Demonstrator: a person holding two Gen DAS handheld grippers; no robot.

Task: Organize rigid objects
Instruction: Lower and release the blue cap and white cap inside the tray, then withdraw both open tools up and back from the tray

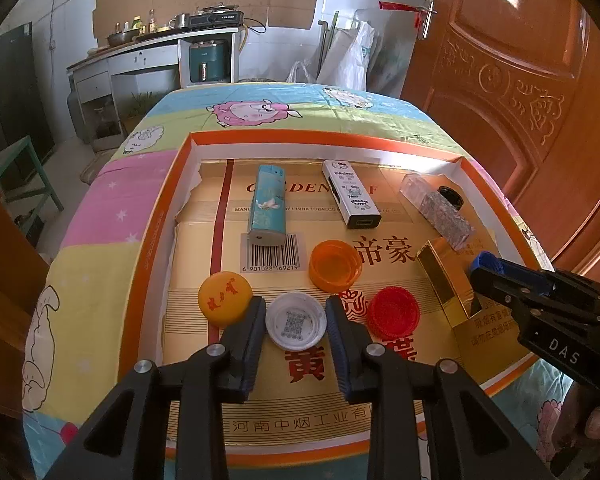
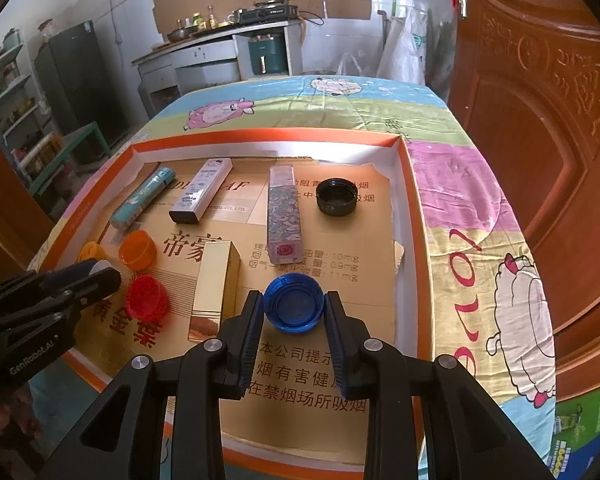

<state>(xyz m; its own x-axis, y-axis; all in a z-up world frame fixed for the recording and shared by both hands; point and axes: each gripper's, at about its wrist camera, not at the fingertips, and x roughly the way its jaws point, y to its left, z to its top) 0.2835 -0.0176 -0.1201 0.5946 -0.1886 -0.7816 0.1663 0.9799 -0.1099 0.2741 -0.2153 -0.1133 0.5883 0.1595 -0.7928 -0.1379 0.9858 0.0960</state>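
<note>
A shallow orange-rimmed cardboard tray (image 1: 148,248) lies on the table. A white bottle cap (image 1: 296,322) rests open side up on its floor between the pads of my left gripper (image 1: 296,312), which touch its rim on both sides. Beside it lie a yellow cap (image 1: 225,298), an orange cap (image 1: 334,266) and a red cap (image 1: 392,312). My right gripper (image 2: 294,308) is shut on a blue cap (image 2: 294,306), open side up, just right of a gold box (image 2: 216,284). From the left wrist view, the right gripper (image 1: 484,268) hangs over that gold box (image 1: 444,280).
At the tray's far side lie a teal lighter-shaped case (image 1: 266,206), a white cartoon-printed box (image 1: 350,194), a glittery clear stick (image 2: 284,216) and a black cap (image 2: 337,197). A cartoon cloth (image 2: 480,208) covers the table. A wooden door (image 2: 540,100) stands at the right.
</note>
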